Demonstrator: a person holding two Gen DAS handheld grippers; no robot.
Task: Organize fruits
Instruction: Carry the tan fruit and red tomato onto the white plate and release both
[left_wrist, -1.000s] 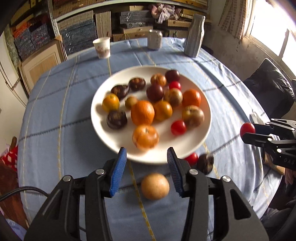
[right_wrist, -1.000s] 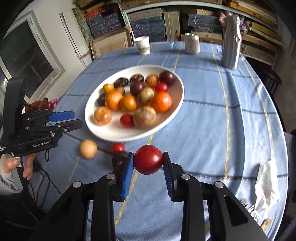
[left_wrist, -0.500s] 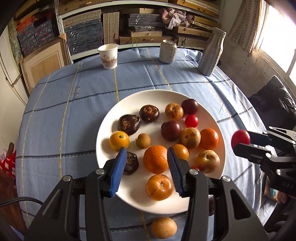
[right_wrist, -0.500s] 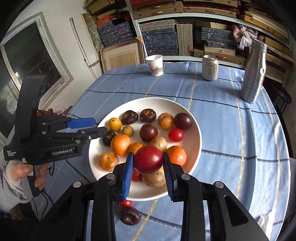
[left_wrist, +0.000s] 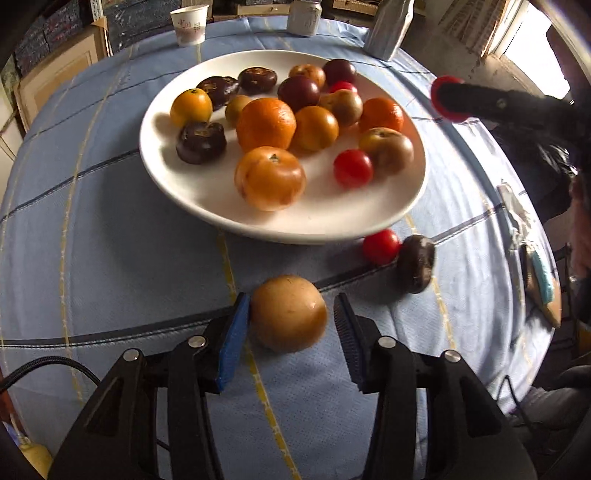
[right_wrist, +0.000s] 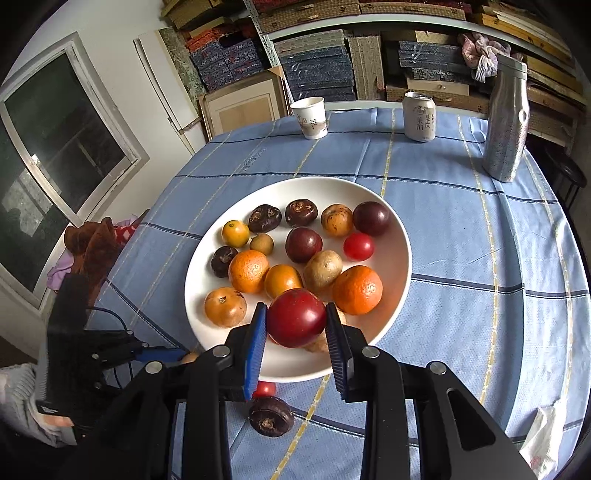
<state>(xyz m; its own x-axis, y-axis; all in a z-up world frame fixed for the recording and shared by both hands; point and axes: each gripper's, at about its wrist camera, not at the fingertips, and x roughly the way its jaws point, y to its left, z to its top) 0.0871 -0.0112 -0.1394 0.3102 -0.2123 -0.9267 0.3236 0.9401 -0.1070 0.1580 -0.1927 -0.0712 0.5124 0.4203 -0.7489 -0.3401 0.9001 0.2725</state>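
A white plate (left_wrist: 314, 230) on the blue cloth holds several oranges, red and dark fruits. A tan round fruit (left_wrist: 288, 314) lies on the cloth in front of it, between the pads of my left gripper (left_wrist: 290, 306). Those jaws are opening: the left pad touches the fruit and the right pad stands off it. My right gripper (right_wrist: 295, 310) is shut on a dark red fruit (right_wrist: 296, 323) above the plate's (right_wrist: 404, 236) near rim. A small red tomato (left_wrist: 380, 246) and a dark brown fruit (left_wrist: 415, 264) lie loose beside the plate.
At the table's far side stand a paper cup (right_wrist: 310, 117), a can (right_wrist: 419, 116) and a tall silver bottle (right_wrist: 506, 122). A crumpled white tissue (right_wrist: 543, 435) lies near the right edge. Shelves of boxes fill the wall behind.
My left gripper swung up over the plate, then dropped back down around the tan fruit. My right gripper carried the red fruit from over the cloth to over the plate's near rim.
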